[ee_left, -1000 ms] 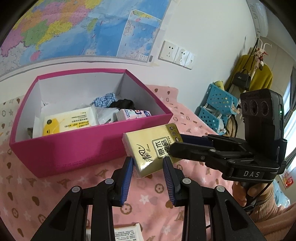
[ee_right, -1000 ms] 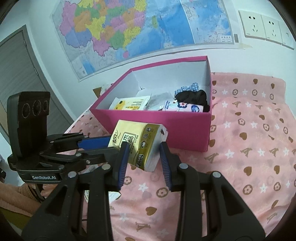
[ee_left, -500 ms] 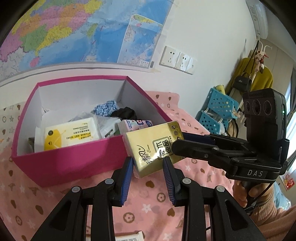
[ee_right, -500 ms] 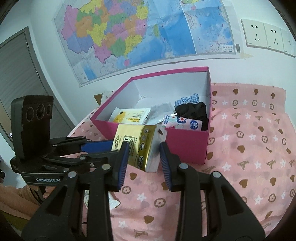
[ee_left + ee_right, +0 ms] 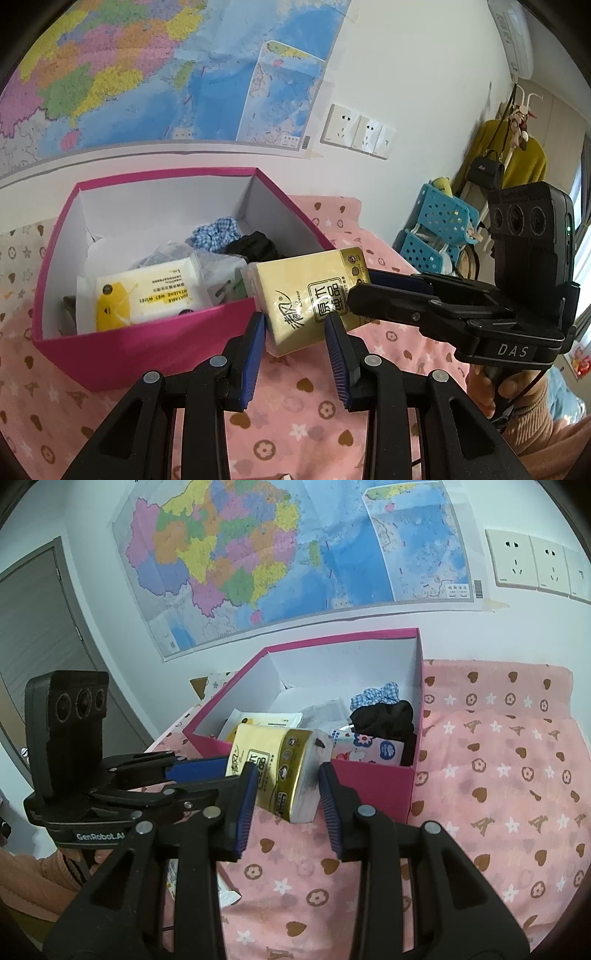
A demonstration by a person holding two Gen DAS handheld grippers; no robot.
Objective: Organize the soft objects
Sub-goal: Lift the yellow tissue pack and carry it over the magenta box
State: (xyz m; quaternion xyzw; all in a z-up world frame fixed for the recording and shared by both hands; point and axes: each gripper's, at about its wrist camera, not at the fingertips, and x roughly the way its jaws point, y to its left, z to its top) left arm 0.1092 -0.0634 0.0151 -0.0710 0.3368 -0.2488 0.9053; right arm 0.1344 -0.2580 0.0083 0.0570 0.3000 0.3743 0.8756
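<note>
Left wrist view showed left gripper clamped on yellow tissue pack at pink box front rim, and right wrist view showed right gripper pinching its other end, so both should lift level over the rim before releasing.

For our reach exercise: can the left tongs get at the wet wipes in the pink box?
Probably not yet: the left tongs are shut on the tissue pack, though the wet wipes lie uncovered.
</note>
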